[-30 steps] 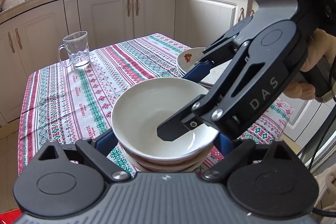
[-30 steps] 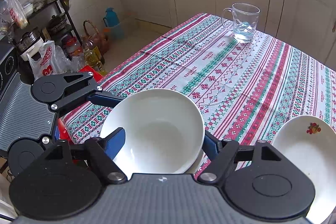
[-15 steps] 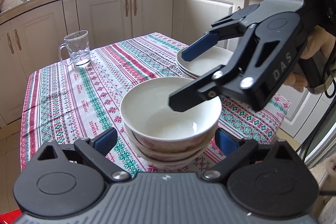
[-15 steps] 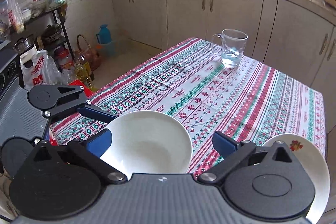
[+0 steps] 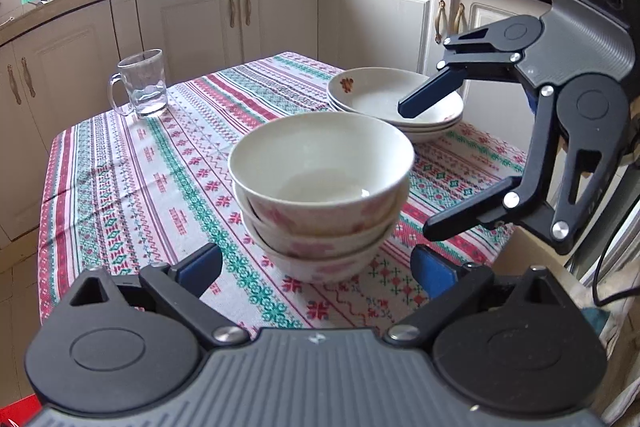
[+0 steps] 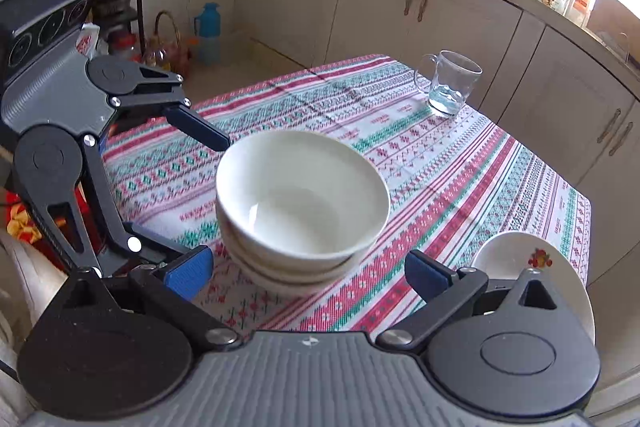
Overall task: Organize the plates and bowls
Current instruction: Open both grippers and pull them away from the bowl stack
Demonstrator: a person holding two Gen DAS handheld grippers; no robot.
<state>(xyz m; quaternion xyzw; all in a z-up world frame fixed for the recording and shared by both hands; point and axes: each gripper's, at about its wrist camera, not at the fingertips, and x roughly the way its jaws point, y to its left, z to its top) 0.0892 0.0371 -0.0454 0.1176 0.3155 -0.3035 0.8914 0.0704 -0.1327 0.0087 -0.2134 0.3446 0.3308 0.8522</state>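
Note:
Three white bowls with pink patterns (image 5: 320, 195) stand nested in a stack on the patterned tablecloth (image 5: 120, 195). Behind them sits a stack of shallow white plates (image 5: 372, 95) with a red flower mark. My left gripper (image 5: 316, 267) faces the bowl stack; its jaws are opening, the blue pads either side of the bottom bowl and clear of it. My right gripper (image 5: 418, 167) hangs open to the right of the bowls, holding nothing. In the right wrist view the bowl stack (image 6: 300, 203) sits just beyond the open right gripper (image 6: 306, 273), the left gripper (image 6: 202, 197) is at the left, and the plates (image 6: 516, 259) are at the lower right.
A glass mug (image 5: 140, 87) with a little water stands near the table's far left corner, also seen as the mug (image 6: 450, 87) in the right wrist view. Kitchen cabinets (image 5: 280, 19) run behind the table. The table's right edge (image 5: 496, 227) is close to the bowls.
The right gripper, shut on the top bowl's rim, opened, let it go and drew off to the right. The left gripper's fingers spread wider and backed away from the stack.

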